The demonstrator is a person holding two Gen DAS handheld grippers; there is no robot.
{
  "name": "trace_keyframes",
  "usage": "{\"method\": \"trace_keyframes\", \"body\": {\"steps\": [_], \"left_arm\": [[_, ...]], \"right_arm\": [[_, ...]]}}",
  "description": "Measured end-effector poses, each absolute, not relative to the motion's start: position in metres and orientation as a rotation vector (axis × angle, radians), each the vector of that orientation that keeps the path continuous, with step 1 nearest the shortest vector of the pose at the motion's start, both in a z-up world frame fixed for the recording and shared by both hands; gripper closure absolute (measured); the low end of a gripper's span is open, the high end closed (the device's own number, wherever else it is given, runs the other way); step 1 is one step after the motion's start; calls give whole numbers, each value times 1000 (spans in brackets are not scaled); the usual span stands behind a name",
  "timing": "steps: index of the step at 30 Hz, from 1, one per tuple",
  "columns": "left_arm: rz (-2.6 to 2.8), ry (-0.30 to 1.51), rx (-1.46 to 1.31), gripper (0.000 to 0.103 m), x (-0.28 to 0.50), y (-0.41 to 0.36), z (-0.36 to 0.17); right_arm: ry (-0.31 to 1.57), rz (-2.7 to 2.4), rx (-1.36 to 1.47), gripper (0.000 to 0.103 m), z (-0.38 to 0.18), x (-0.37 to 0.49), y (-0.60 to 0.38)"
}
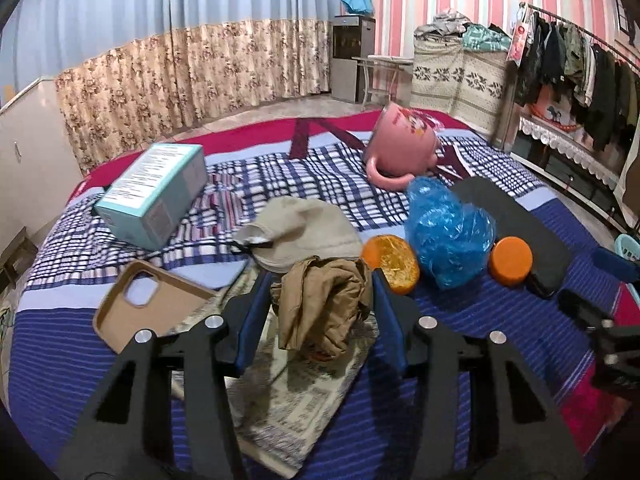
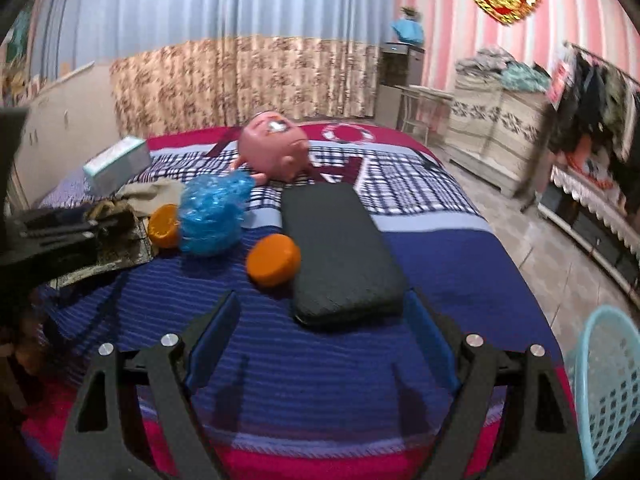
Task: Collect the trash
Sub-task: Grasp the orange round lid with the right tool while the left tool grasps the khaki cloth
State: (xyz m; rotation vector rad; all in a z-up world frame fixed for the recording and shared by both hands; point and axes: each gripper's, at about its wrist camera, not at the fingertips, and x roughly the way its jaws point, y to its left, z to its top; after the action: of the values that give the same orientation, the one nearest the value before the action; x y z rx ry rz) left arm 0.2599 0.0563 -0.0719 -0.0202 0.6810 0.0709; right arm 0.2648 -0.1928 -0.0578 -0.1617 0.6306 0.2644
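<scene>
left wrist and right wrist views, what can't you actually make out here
- Crumpled brown paper, left wrist view: its lower part is hidden by its own folds and the left gripper pads either side; firm pinch unclear.
- Blue basket, right wrist view: cut off by the frame edge, inside unseen.
- Box print, left wrist view: too small and blurred to read.
- Black case, right wrist view: near end sits between the open right gripper fingers; contact unclear.

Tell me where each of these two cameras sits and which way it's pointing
Left wrist: on the left gripper, looking down across the bed at crumpled brown paper between its pads.
Right wrist: on the right gripper, open, facing the black case; left gripper at its left edge.
Shared: blue plastic bag, pink mug.
</scene>
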Motion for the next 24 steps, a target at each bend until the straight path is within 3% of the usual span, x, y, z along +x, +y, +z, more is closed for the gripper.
{"method": "trace_keyframes", "body": {"steps": [7, 8, 9, 11, 13, 14, 15, 24], "left_arm": [[95, 658, -53, 54, 245, 79, -60], [99, 658, -57, 54, 244, 81, -59], [104, 657, -61, 54, 242, 83, -58], [107, 658, -65, 54, 241, 86, -58], [111, 659, -66, 54, 241, 86, -58], [114, 660, -67, 54, 241, 86, -57], [114, 660, -69, 54, 240, 85, -56], [88, 617, -56, 54, 232, 63, -41]], "right_arm": [[692, 257, -300, 21, -69, 291, -152], [697, 251, -319, 24, -71, 293, -147], [702, 244, -337, 34, -72, 295, -144], [710, 241, -370, 40, -75, 299, -138], [700, 248, -386, 51, -73, 297, -135], [688, 260, -380, 62, -70, 293, -137], [684, 270, -367, 64, -69, 291, -139], [663, 274, -181, 64, -43, 266, -194]]}}
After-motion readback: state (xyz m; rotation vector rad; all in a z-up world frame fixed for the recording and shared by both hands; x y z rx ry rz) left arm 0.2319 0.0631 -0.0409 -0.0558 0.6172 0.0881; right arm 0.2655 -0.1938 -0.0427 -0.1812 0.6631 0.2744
